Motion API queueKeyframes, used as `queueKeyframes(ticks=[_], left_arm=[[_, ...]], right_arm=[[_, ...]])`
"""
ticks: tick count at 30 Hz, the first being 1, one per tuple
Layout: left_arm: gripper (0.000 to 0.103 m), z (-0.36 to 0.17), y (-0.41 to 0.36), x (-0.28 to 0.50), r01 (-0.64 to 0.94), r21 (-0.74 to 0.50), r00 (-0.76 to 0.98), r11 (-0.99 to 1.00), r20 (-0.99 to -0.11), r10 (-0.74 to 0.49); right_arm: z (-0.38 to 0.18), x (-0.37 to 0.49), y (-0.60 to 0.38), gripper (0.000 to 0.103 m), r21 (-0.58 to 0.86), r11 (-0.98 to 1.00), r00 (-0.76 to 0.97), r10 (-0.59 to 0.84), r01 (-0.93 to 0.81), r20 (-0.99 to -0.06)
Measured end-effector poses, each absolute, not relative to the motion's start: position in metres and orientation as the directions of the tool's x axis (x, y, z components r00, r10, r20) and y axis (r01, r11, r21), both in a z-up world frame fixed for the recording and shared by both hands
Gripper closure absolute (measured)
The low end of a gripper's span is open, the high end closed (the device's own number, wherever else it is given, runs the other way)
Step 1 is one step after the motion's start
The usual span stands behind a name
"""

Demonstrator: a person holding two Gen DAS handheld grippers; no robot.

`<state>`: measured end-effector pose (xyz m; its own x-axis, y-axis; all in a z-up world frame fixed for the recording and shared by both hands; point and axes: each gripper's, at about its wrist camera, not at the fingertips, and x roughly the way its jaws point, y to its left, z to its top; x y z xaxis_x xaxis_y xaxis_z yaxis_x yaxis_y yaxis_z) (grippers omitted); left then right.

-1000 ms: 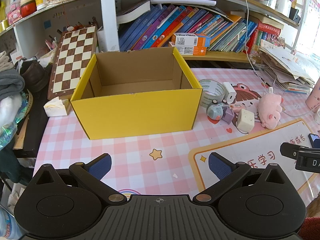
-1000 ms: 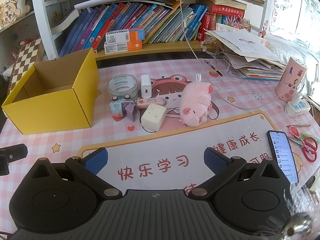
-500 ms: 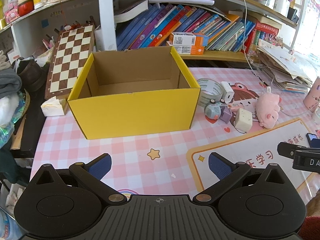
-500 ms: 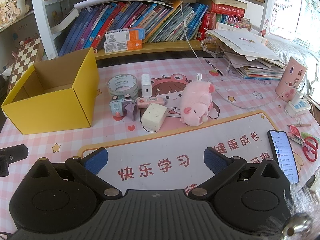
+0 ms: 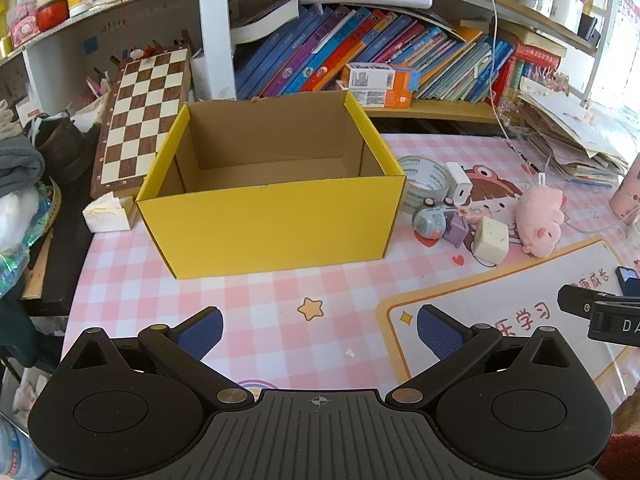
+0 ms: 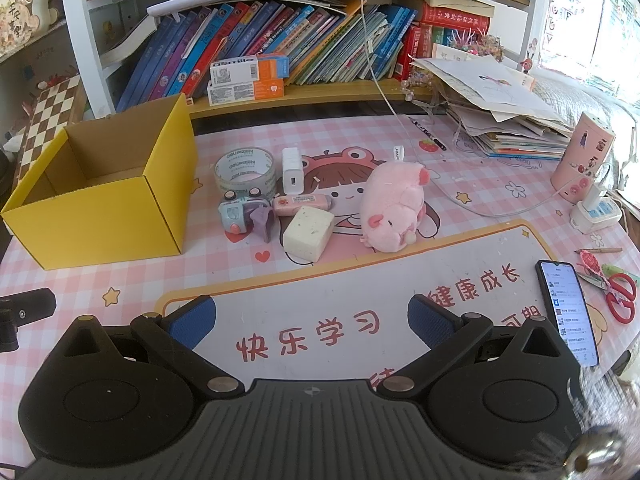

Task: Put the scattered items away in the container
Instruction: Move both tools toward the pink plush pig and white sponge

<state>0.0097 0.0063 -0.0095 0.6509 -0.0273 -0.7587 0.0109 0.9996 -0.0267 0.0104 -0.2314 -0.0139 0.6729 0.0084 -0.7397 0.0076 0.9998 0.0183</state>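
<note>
Pink checked desk mat (image 6: pixel 472 200) covers the desk, with a bookshelf (image 6: pixel 304 92) of leaning books along the back. Yellow cardboard box (image 5: pixel 272 216) stands open-topped on the mat's left part, brown inside, nothing visible in it. Chessboard (image 5: pixel 140 112) leans behind the box's left corner.

Scattered items sit in a cluster just right of the box. Pink plush pig (image 6: pixel 394 204) lies on its side, rightmost of the group. Roll of clear tape (image 6: pixel 245 172) lies flat nearest the box. Pale speckled block (image 6: pixel 308 233) sits in front of the pig, close to it. Small blue-grey toy car (image 6: pixel 236 212) touches a purple piece (image 6: pixel 262 222). White charger plug (image 6: pixel 292 170) lies beside the tape; pink tube-like item (image 6: pixel 302 202) lies between plug and block.

Phone (image 6: pixel 568 308) with lit screen lies well right, red scissors (image 6: pixel 622 296) beyond it.

Left gripper (image 5: pixel 318 326) hovers low over the mat before the box, fingers spread wide, holding nothing. Right gripper (image 6: pixel 312 316) hovers over the mat's printed panel, fingers equally wide, holding nothing.
</note>
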Motion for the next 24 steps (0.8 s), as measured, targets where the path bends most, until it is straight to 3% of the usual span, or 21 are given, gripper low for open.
queueKeyframes(ticks=[24], left_arm=[[0.000, -0.022, -0.006, 0.025, 0.022, -0.051, 0.610, 0.998, -0.790, -0.053]], right_arm=[[-0.028, 0.035, -0.234, 0.000, 0.007, 0.999, 0.623, 0.036, -0.049, -0.781]])
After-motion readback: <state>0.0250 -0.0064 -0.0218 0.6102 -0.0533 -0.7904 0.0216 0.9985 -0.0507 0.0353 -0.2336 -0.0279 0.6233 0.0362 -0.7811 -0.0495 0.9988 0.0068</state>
